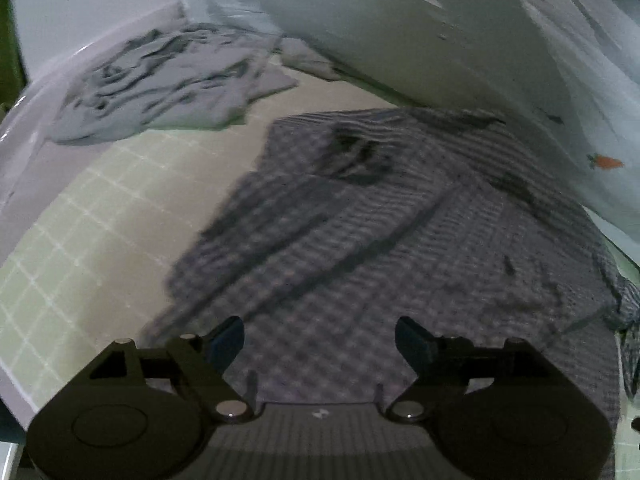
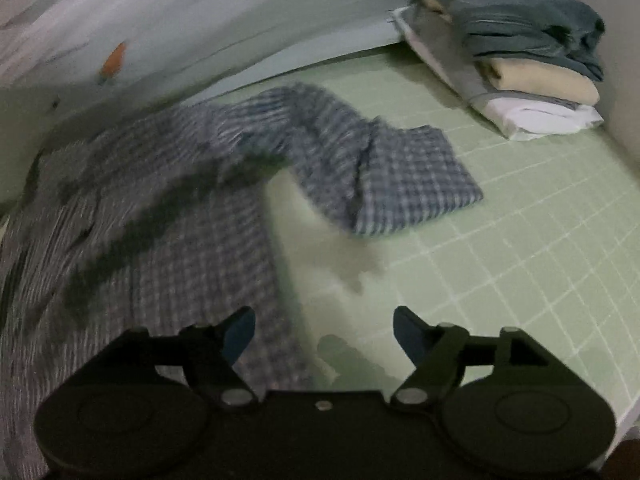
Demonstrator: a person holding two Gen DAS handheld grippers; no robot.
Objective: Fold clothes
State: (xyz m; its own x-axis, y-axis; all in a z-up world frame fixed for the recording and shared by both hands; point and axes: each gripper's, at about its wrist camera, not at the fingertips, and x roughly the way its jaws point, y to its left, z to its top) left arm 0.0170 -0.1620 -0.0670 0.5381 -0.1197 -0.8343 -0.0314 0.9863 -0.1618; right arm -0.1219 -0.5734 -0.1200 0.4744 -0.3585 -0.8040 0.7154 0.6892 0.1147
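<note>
A blue-and-white checked shirt point(image 1: 380, 240) lies spread on the green grid mat point(image 1: 100, 208). My left gripper point(image 1: 319, 340) is open and empty, hovering just above the shirt's body. In the right wrist view the same shirt point(image 2: 168, 216) lies at the left, with one sleeve point(image 2: 400, 168) stretched out to the right on the mat point(image 2: 520, 240). My right gripper point(image 2: 324, 332) is open and empty above the shirt's right edge, half over cloth and half over bare mat.
A crumpled grey garment point(image 1: 168, 84) lies at the far left of the mat. A stack of folded clothes point(image 2: 520, 52) sits at the far right corner. A pale wall or sheet point(image 2: 200, 20) with a small orange mark borders the back.
</note>
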